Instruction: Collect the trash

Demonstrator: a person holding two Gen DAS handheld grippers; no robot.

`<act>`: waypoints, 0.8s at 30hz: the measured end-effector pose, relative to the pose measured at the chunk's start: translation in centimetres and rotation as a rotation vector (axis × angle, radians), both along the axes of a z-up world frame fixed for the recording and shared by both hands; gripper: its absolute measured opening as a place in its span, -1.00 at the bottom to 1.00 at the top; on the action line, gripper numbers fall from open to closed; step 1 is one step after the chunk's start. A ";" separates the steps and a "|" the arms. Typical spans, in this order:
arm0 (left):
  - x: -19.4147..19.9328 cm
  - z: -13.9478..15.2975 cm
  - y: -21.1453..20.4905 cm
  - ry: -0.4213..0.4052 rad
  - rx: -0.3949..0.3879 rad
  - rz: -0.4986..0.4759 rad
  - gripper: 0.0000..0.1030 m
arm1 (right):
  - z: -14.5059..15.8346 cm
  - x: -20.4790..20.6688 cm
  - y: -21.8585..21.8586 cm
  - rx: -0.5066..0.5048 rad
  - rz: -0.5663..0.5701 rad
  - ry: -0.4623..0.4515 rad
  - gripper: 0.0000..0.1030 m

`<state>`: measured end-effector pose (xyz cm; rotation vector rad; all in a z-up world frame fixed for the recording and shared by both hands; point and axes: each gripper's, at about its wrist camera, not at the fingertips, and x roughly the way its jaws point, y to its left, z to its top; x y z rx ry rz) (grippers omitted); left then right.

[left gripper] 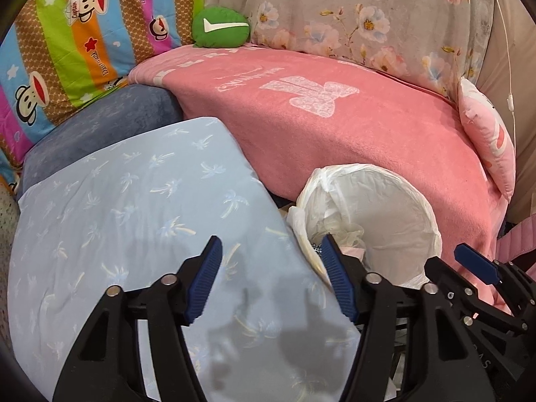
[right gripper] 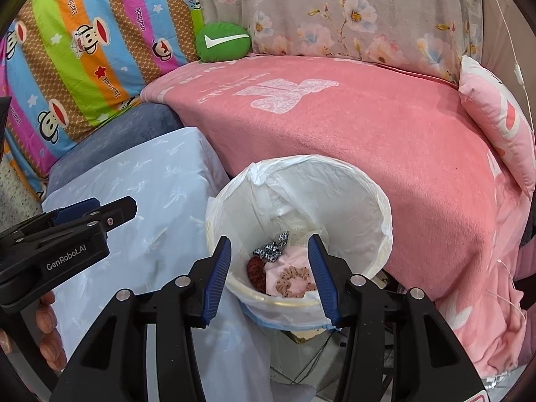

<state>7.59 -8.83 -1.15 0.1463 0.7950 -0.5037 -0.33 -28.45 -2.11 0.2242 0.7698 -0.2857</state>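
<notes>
Left gripper [left gripper: 271, 279]: wide open, holding nothing, over the light blue pillow [left gripper: 134, 207].
Trash bin [right gripper: 298, 234]: white bag inside, standing between the blue pillow and the pink blanket [right gripper: 368, 140] (right beside both).
Trash in bin: a pink cloth [right gripper: 288, 268], a brown scrunchie [right gripper: 291, 279], a dark red thing [right gripper: 256, 268] and a black-and-white scrap [right gripper: 271, 246].
Right gripper [right gripper: 269, 276]: wide open, holding nothing, right above the bin, its fingers on each side of the trash.
</notes>
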 end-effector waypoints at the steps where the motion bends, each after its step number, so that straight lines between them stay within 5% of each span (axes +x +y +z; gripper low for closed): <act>1: -0.2 0.0 0.2 -0.006 0.001 0.005 0.28 | -0.1 -0.2 0.2 -0.003 0.001 0.002 -0.02; 24: -3.0 -1.5 2.3 -0.040 0.059 0.072 0.70 | -1.2 -3.3 1.6 -0.047 -0.024 0.020 0.56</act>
